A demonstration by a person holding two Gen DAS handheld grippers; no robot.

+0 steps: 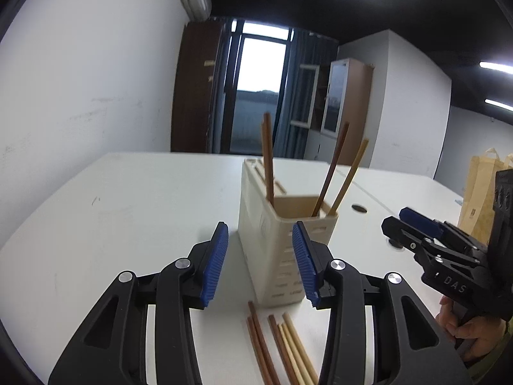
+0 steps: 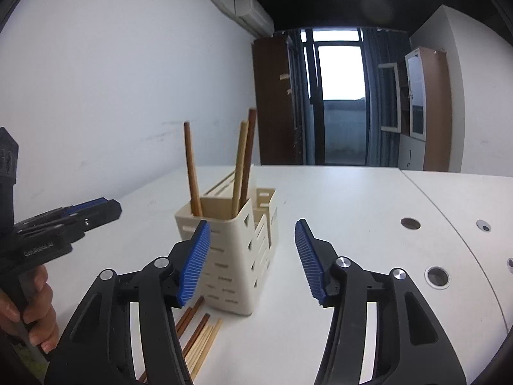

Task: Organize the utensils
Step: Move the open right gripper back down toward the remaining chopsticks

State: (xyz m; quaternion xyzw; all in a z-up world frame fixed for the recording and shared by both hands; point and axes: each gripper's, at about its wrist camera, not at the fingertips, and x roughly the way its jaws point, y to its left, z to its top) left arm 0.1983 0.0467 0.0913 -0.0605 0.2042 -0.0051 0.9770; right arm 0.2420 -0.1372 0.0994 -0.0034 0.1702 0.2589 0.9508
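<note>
holder (image 1: 282,243): on the table (image 1: 128,218);
in holder: three chopsticks (image 1: 267,160);
before holder: loose chopsticks (image 1: 282,349)

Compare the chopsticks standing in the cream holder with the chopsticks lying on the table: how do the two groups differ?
The chopsticks in the holder stand upright or lean, splayed apart; the chopsticks on the table lie flat, bunched side by side in front of the cream holder. Three are in the holder; the table group has more. Both groups mix dark brown and pale sticks, and neither gripper holds any.

The cream utensil holder (image 1: 282,250) looks like matt, slotted plastic. At its six o'clock, loose chopsticks (image 1: 282,349) look like smooth wood, on a matt white table (image 1: 128,211).
</note>
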